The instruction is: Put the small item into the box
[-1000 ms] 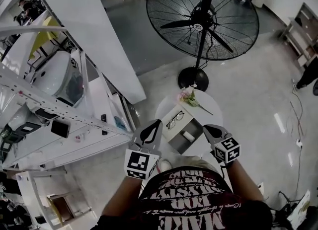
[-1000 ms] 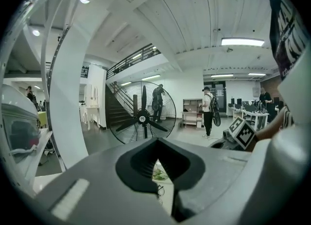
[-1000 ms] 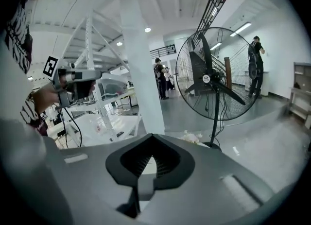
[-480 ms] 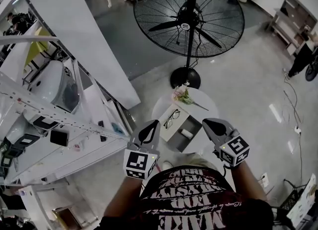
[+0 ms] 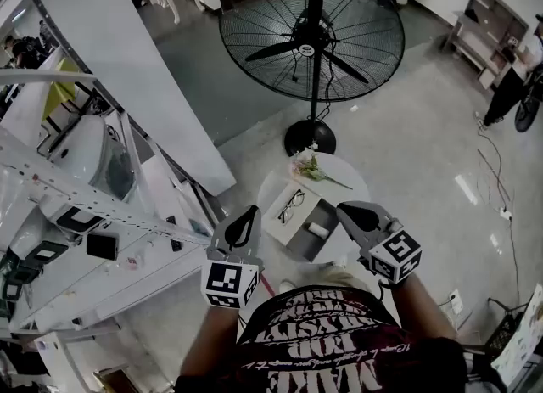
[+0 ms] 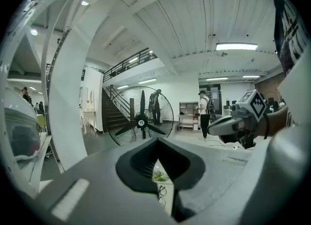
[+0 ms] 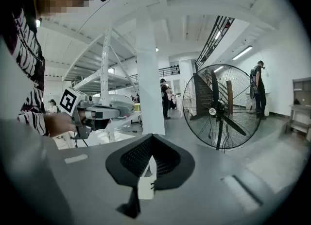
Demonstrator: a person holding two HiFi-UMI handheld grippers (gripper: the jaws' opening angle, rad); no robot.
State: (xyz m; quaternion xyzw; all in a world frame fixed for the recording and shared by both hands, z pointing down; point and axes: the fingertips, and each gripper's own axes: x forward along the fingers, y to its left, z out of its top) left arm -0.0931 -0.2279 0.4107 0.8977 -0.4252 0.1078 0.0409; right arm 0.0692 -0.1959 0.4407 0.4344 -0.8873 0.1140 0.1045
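A small round white table [image 5: 346,181] carries an open box, seen in the head view. Its grey tray [image 5: 304,237] holds a small white item [image 5: 318,229]. A pair of glasses [image 5: 292,204] lies on the white lid [image 5: 280,217] beside the tray. My left gripper [image 5: 247,212] hovers shut at the table's near left edge. My right gripper [image 5: 343,209] hovers shut at the near right edge. Neither holds anything. In the left gripper view, the slit between the jaws of the left gripper [image 6: 158,142] shows the glasses [image 6: 161,191].
A sprig of flowers [image 5: 307,165] lies at the table's far side. A large standing fan [image 5: 310,36] rises just behind the table, its base [image 5: 309,137] on the floor. White shelving with equipment [image 5: 93,179] runs along the left. People stand at the far right [image 5: 519,86].
The head view has drifted, so the table and fan sit higher and smaller. The left gripper has dropped slightly down-left. Both grippers stay shut and empty.
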